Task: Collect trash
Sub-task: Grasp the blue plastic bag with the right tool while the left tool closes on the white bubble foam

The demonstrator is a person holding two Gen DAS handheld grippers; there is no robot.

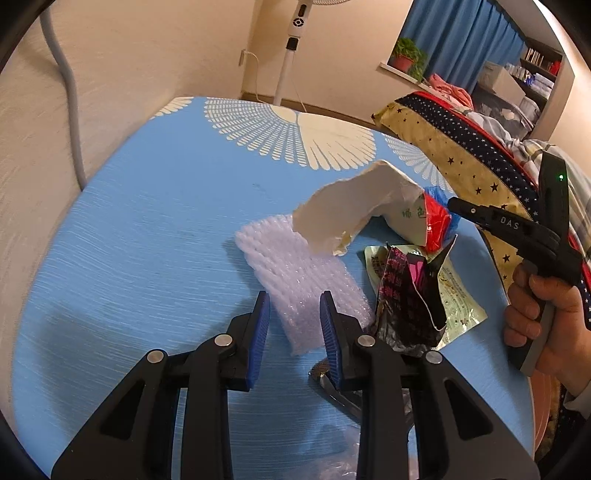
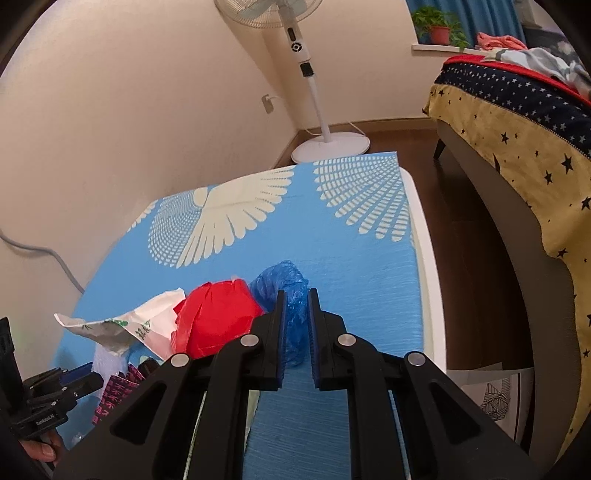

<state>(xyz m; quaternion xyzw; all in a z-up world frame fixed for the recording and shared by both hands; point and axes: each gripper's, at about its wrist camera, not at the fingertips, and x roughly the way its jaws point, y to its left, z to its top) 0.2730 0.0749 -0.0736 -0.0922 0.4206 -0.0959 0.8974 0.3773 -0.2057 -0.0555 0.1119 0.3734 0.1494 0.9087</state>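
The left gripper [image 1: 294, 314] was seen part open around the white foam netting [image 1: 295, 273] without clear contact, a metal object beneath it largely hidden, while the right gripper [image 2: 296, 325], nearly closed, pinched the blue plastic bag [image 2: 284, 291] on the tabletop [image 2: 362, 280], shown fully only in its own view.

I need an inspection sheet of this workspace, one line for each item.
Surface: blue table cover with white fan pattern.
Job's things: foam net, torn white bag, red bag, blue bag, dark wrapper.
Clutter: nothing seen.
Grippers: left gripper open above the foam net; right gripper narrow around the blue bag, grip unclear.
Cables: grey cable on the wall.
Surroundings: fan, bed, plant.
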